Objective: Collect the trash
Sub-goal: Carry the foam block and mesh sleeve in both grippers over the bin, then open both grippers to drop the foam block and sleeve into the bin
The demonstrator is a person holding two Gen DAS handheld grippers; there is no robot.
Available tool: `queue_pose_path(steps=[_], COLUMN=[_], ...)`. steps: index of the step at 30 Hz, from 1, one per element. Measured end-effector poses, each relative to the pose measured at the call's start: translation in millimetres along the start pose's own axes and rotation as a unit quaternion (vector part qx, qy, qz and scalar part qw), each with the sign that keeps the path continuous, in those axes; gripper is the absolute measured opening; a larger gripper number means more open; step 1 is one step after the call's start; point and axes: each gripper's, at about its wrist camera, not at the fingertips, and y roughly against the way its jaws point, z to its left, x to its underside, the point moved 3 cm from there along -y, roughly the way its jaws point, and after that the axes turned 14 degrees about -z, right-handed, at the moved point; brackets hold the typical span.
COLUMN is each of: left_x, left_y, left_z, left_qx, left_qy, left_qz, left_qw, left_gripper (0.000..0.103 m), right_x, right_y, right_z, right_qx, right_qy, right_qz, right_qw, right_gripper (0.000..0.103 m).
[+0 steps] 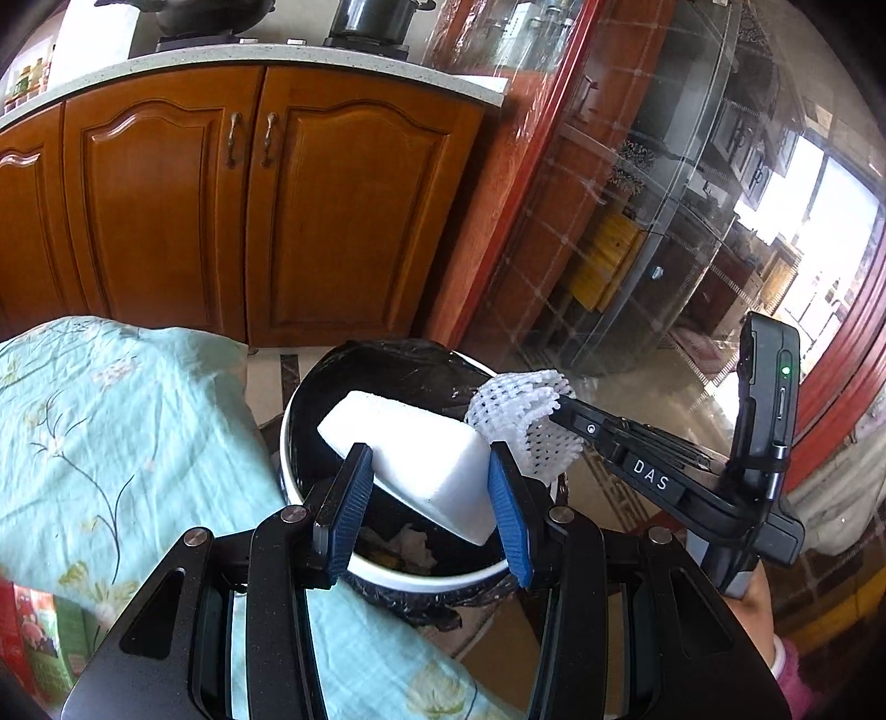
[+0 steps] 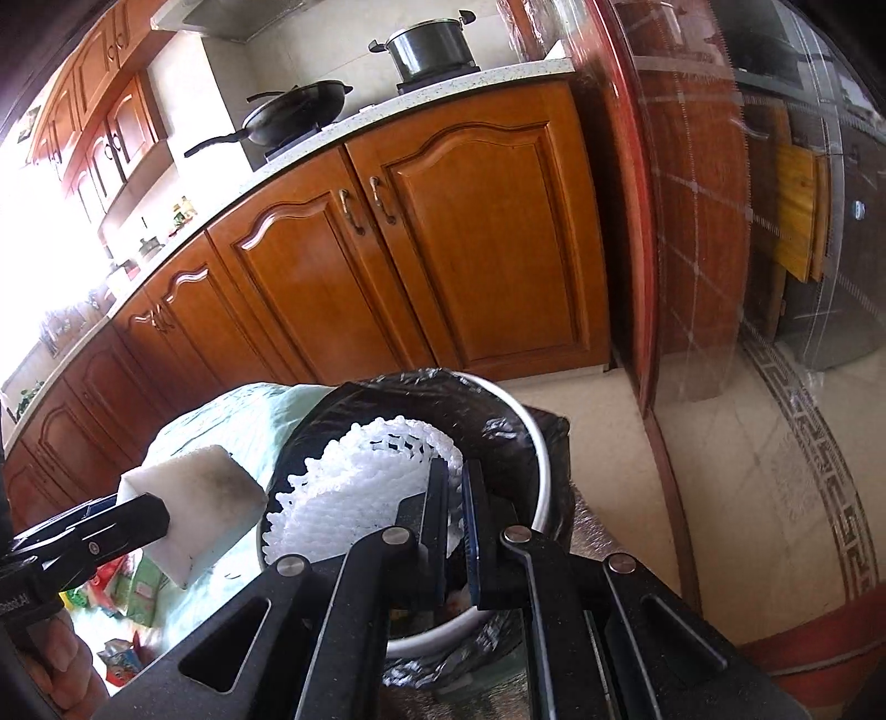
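Observation:
My left gripper (image 1: 429,473) is shut on a white foam block (image 1: 421,448), held over the mouth of a white trash bin (image 1: 421,581) lined with a black bag. The same block (image 2: 196,509) shows at the left of the right wrist view, smudged dark on one face. My right gripper (image 2: 457,482) is shut on a white foam net sleeve (image 2: 360,487), which hangs above the bin (image 2: 540,476). In the left wrist view that net sleeve (image 1: 526,421) sits just right of the block, pinched by the right gripper (image 1: 559,407). Crumpled scraps lie at the bin's bottom.
A table with a pale green floral cloth (image 1: 83,443) borders the bin on the left. Wooden cabinet doors (image 1: 249,205) stand behind, with a wok (image 2: 299,113) and a pot (image 2: 429,47) on the counter. Glass doors (image 1: 664,249) rise at the right. Colourful packets (image 2: 119,587) lie on the table.

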Motion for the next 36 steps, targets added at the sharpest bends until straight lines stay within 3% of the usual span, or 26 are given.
queue_pose_path(steps=[10,16,20,23,24,36], left_x=[12,23,22,21,21,30], left_y=[-39,-49,-51,-48,-47,7], left_z=[5,10,9,7,6,26], left_qx=[-0.006,-0.011,-0.009,-0.009,-0.009,-0.019], left_qy=[0.003,0.003,0.005,0.002,0.002,0.037], left_qz=[0.042,0.068,0.07,0.065,0.064,0.024], left_qw=[0.9991,0.9976,0.9975,0.9978,0.9979,0.9988], left_gripper=[0.043,0.048,0.053,0.059,0.06,0.062], right_x=[-5,0,1,0,0,3], right_y=[-22,-32,-36,-36,-35,-6], right_z=[-7,-10,-11,-12,-12,-2], right_qx=[0.011,0.011,0.007,0.001,0.0,-0.02], right_qy=[0.022,0.025,0.019,0.01,0.01,-0.021], right_qz=[0.017,0.031,0.039,0.037,0.035,0.011], right_qw=[1.0,0.999,0.999,0.999,0.999,1.0], right_gripper=[0.005,0.006,0.015,0.045,0.048,0.048])
